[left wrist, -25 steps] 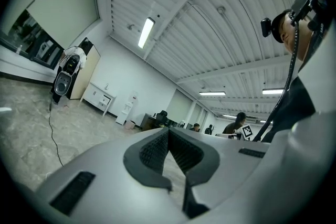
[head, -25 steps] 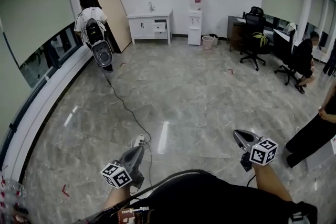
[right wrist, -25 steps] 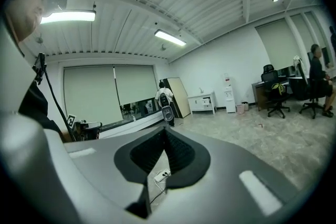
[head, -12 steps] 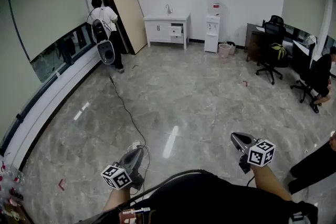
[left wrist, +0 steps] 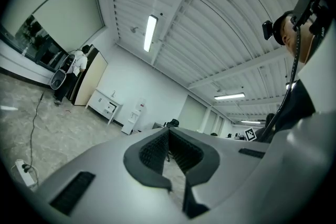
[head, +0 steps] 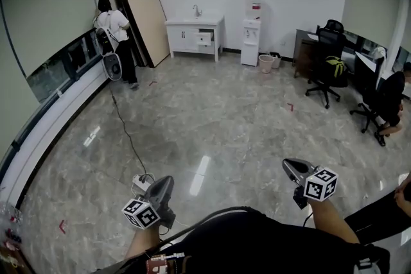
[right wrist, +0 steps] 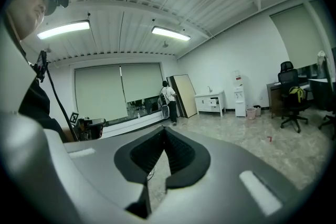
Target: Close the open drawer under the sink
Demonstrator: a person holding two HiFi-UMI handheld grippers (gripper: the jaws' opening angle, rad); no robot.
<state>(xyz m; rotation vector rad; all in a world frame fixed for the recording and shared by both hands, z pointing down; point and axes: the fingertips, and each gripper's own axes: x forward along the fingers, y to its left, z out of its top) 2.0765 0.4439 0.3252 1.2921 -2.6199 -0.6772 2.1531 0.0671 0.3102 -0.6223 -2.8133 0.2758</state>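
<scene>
Drawer (head: pixel 204 38): pulled out, right side of white sink cabinet (head: pixel 182 36) at far wall.
Left gripper (head: pixel 164 184): near left; jaws pressed together, nothing between; drawer well apart, far ahead.
Right gripper (head: pixel 293 166): near right; jaws pressed together, empty; drawer far ahead, leftward.

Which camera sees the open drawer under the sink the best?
The head view. It shows the open drawer sticking out of the white sink cabinet at the far wall, seen from above. Both gripper views show it too, but smaller and harder to make out.
</scene>
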